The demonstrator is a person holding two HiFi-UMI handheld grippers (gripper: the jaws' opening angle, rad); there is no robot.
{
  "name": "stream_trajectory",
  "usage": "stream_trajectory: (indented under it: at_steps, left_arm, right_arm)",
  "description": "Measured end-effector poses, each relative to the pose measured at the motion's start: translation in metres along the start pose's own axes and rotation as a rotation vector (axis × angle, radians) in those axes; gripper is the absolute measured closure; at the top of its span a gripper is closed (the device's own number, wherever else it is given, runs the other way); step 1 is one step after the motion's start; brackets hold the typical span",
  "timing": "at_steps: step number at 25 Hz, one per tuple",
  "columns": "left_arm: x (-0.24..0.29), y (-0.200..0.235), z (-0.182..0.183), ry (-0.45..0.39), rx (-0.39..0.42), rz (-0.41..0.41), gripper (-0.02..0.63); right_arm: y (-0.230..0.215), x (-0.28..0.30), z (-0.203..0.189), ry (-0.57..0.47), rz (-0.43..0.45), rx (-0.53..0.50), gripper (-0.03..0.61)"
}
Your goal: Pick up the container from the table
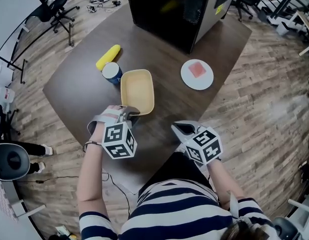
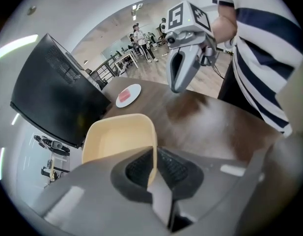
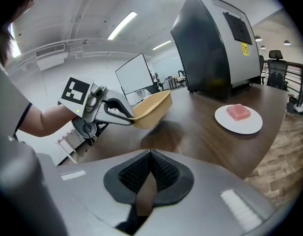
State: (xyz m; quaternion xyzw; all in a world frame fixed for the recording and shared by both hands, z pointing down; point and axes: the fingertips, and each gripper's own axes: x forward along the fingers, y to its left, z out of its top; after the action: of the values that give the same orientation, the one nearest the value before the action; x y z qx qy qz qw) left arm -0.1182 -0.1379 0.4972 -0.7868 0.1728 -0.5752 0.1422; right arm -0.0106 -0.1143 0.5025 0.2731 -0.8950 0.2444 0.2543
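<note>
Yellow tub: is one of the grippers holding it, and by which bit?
Yes. The left gripper pinches the yellow tub by the wall at its near end. The right gripper is shut and holds nothing.

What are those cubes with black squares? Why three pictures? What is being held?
No robot: a person holds two pinching tools, and the cubes belong to them. One picture comes from a camera on the person's head, the others from a camera on each tool. The left gripper pinches the rim of the yellow container, which looks lifted off the table. The right gripper is shut and empty. On the table lie a white plate with a pink block, a blue can and a yellow thing.
</note>
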Motion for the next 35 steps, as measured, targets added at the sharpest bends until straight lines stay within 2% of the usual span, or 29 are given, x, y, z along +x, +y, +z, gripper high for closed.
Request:
stream_trajectory:
  at_steps: [18, 35]
  left_arm:
    - [-0.072, -0.096, -0.023, 0.015, -0.035, -0.048, 0.614]
    - [-0.126, -0.163, -0.073, 0.088, -0.157, -0.083, 0.614]
  right_arm:
    - [0.082, -0.024, -0.007, -0.043, -0.009, -0.035, 0.581]
    - [0.128, -0.027, -0.002, -0.057, 0.002, -0.084, 0.581]
